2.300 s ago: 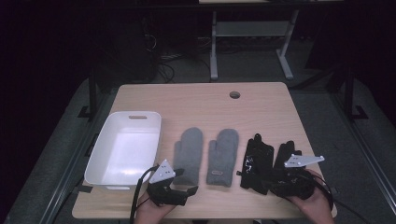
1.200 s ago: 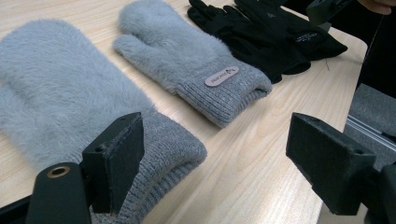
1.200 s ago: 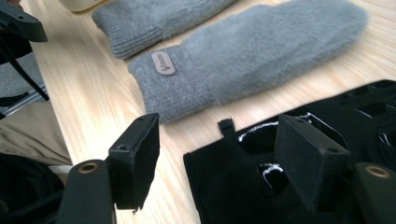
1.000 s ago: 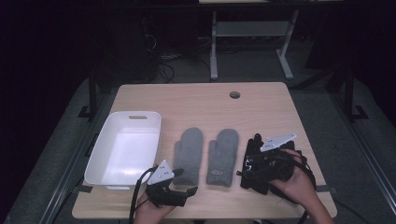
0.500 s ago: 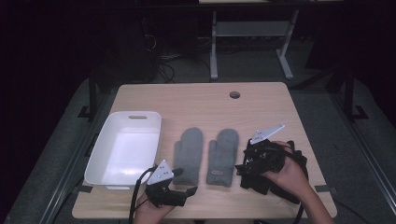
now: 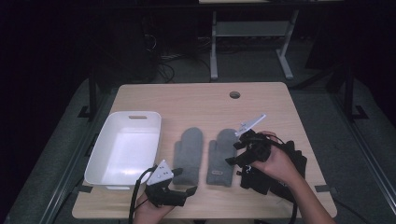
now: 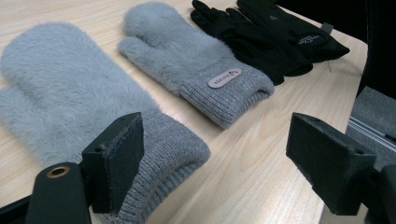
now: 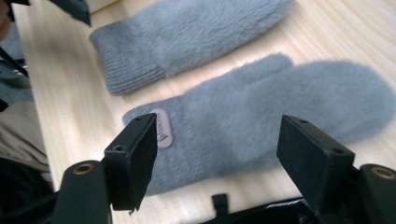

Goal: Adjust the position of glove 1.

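Note:
Two fluffy grey mittens lie side by side mid-table, cuffs toward me: the left mitten (image 6: 188, 156) and the right mitten (image 6: 221, 156), which has a small label on its cuff (image 8: 163, 126). Black gloves (image 6: 286, 175) lie to their right. My right gripper (image 6: 237, 154) hovers open at the right mitten's right edge; in the right gripper view its jaws straddle that mitten (image 8: 261, 116) without touching it. My left gripper (image 6: 186, 182) rests open near the table's front edge, with the left mitten's cuff (image 7: 154, 154) just beyond its jaws.
A white empty bin (image 6: 123, 154) stands at the table's left. The wooden table (image 6: 196, 102) has a round cable hole (image 6: 234, 94) near its far edge. The black gloves (image 7: 266, 32) lie past the right mitten (image 7: 187, 60) in the left gripper view.
My right gripper has lifted off the black gloves and swung left, up to the right grey mitten. The left gripper has stayed in place.

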A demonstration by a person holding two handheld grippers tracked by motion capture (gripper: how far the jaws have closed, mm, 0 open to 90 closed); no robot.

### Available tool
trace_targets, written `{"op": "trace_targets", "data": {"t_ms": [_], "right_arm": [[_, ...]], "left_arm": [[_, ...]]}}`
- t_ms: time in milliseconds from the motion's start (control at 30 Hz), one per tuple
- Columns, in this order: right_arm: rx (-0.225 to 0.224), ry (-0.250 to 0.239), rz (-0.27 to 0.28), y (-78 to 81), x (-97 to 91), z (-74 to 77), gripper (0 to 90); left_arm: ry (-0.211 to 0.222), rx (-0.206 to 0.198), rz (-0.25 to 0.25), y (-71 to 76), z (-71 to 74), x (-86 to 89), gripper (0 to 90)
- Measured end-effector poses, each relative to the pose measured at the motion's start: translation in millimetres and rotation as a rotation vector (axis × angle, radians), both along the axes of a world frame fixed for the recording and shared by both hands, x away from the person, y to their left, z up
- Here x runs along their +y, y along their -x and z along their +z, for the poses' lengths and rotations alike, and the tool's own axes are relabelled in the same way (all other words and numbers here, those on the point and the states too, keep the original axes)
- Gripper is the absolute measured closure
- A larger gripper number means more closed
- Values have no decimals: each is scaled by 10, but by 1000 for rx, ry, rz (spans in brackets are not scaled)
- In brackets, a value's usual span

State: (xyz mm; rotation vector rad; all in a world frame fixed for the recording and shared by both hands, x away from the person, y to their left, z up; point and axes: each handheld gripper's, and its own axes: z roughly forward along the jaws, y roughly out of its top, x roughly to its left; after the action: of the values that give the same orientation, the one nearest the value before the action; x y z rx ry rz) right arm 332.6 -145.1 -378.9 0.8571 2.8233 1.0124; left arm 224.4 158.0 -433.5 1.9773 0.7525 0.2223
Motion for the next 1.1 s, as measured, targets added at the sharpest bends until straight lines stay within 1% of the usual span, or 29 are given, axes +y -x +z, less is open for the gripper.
{"op": "trace_targets", "data": {"t_ms": [67, 133, 167, 200, 267, 333, 400, 467, 567, 633, 700, 767, 833, 933, 967, 1033, 1100], "right_arm": [[-1, 4, 7, -60, 35, -2, 293], [9, 10, 6, -107, 72, -15, 296], [15, 25, 12, -148, 114, -49, 300], [15, 25, 12, -148, 114, -49, 300], [22, 49, 18, -187, 162, -98, 307], [25, 81, 28, -220, 212, -153, 341], [16, 108, 43, -250, 257, -207, 359], [27, 123, 47, -281, 296, -256, 378], [40, 153, 51, -335, 332, -332, 380], [40, 163, 43, -360, 345, -371, 383], [38, 180, 50, -386, 356, -413, 382], [46, 210, 55, -397, 378, -464, 390], [63, 240, 66, -401, 396, -520, 391], [67, 253, 78, -391, 414, -572, 358], [69, 252, 88, -390, 413, -574, 328], [64, 258, 101, -381, 421, -590, 316], [73, 272, 97, -380, 434, -599, 328]], "left_arm": [[1, 2, 1, 1, -2, 2, 191], [4, 1, 1, 0, -1, 1, 191], [1, 1, 0, -2, -1, 1, 190], [0, 1, -1, -3, -1, 0, 190], [-8, 0, -4, -3, -2, 2, 190], [-5, -1, -4, 1, -5, -4, 190], [-12, -2, -6, 2, -4, -1, 191], [-10, -2, -7, -1, -3, 0, 190], [-4, 0, -5, -2, -4, -3, 191], [-3, 0, -4, -1, -4, -3, 190], [-4, 1, -5, -1, -6, -2, 190], [-1, 2, -5, 0, -6, -1, 190], [2, 4, -3, -1, -5, 0, 190], [-1, 4, -5, -3, -5, -1, 190], [-1, 3, -6, -3, -7, -3, 190], [-1, 1, -7, 1, -8, -8, 190], [0, -1, -6, 6, -4, -9, 190]]}}
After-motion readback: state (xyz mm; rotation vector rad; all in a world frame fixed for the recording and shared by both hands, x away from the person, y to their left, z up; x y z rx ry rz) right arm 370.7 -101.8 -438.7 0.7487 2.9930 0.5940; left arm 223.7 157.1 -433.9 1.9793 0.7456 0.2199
